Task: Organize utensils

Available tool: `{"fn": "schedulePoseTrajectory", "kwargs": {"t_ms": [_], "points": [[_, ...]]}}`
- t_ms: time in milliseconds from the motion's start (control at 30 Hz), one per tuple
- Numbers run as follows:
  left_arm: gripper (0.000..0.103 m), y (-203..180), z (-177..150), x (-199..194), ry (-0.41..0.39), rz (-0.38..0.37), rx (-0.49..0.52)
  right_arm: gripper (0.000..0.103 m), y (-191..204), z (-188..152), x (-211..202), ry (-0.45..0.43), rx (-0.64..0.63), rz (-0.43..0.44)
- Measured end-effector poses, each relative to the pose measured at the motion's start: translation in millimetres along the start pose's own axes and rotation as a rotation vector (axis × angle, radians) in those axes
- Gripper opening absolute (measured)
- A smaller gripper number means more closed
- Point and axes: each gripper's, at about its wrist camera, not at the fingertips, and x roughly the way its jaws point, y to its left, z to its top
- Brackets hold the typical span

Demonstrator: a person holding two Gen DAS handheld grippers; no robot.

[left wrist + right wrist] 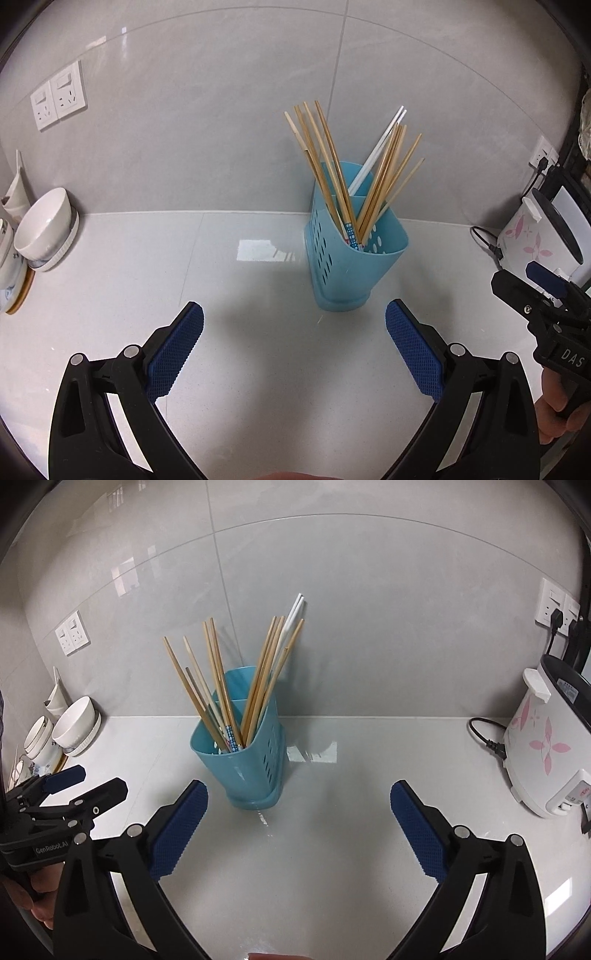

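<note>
A blue perforated utensil holder (347,258) stands upright on the white counter by the wall; it also shows in the right wrist view (247,760). It holds several wooden chopsticks (325,155) (218,679) and a white pair (380,147) (291,616). My left gripper (294,325) is open and empty, just in front of the holder; it also shows from the side in the right wrist view (94,781). My right gripper (299,805) is open and empty, in front and to the right of the holder; it shows at the right edge of the left wrist view (517,277).
White bowls and plates (44,229) (74,723) are stacked at the counter's left. A white rice cooker with pink flowers (546,746) (535,236) and its black cord (484,734) stand at the right. Wall sockets (59,96) sit on the tiled wall.
</note>
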Motion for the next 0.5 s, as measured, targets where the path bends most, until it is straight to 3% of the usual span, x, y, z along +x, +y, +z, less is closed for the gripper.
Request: {"fn": "schedulePoseTrajectory", "kwargs": {"t_ms": [500], "points": [[0.097,-4.0,2.5,1.1,0.001,-0.006,0.012,0.095,2.3,4.8,5.6,0.021,-0.022,-0.023]]}}
